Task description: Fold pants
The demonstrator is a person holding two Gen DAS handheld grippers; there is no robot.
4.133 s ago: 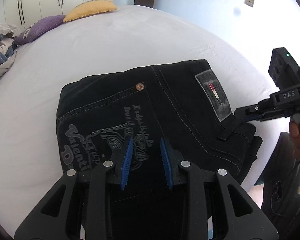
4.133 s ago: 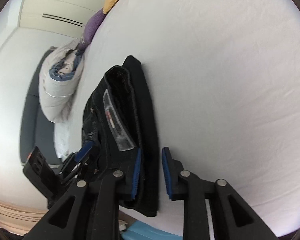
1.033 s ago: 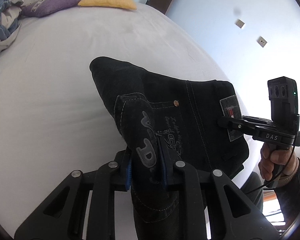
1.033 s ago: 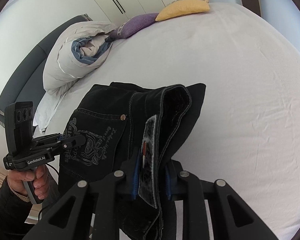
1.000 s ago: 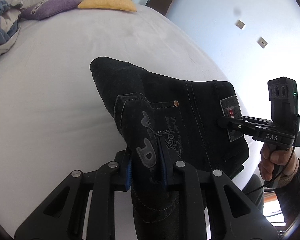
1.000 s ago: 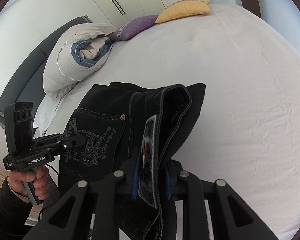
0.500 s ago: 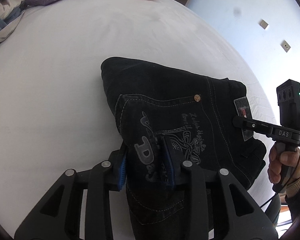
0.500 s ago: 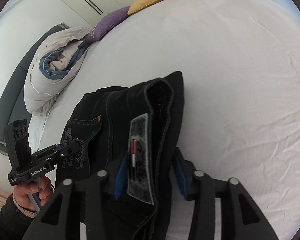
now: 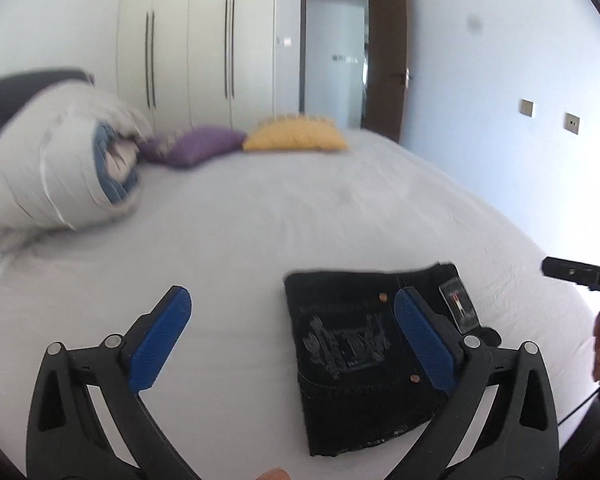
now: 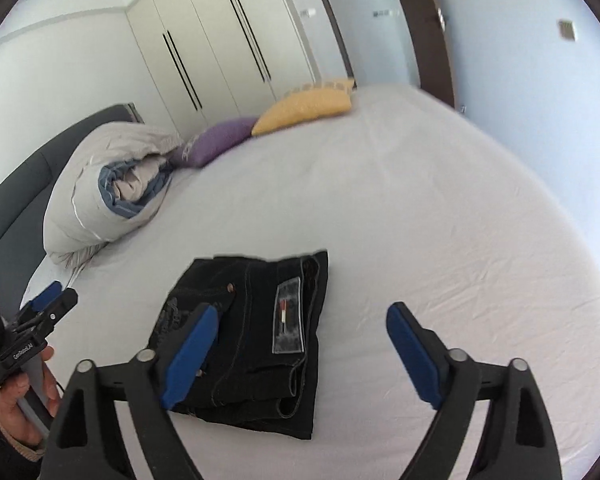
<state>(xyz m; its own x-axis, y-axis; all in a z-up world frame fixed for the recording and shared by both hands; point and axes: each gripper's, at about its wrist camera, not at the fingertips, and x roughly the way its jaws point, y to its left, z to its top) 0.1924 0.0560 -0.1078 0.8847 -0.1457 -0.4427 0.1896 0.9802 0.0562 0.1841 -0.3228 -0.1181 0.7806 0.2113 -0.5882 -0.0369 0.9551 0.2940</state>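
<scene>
On the bed (image 10: 440, 200): pants (image 10: 252, 336) folded into a compact rectangle.
Left claw (image 9: 296, 336) and right claw (image 10: 300, 352), at 6 o'clock, gape empty; folding appears complete.

One pants (image 10: 256, 336), two cushions (image 10: 306, 106), one duvet (image 10: 100, 192).

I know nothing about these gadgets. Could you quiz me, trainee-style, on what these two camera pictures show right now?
1. True or false: the left tool is shut on the folded black denim pants.
2. Which cushion lies next to the purple cushion: A) red, B) yellow, C) green?
3. Fill in: the pants rest flat on the white ____.

Key: 1 false, both the left tool and right tool are open and empty. 2 B, the yellow cushion. 3 bed sheet.
</scene>
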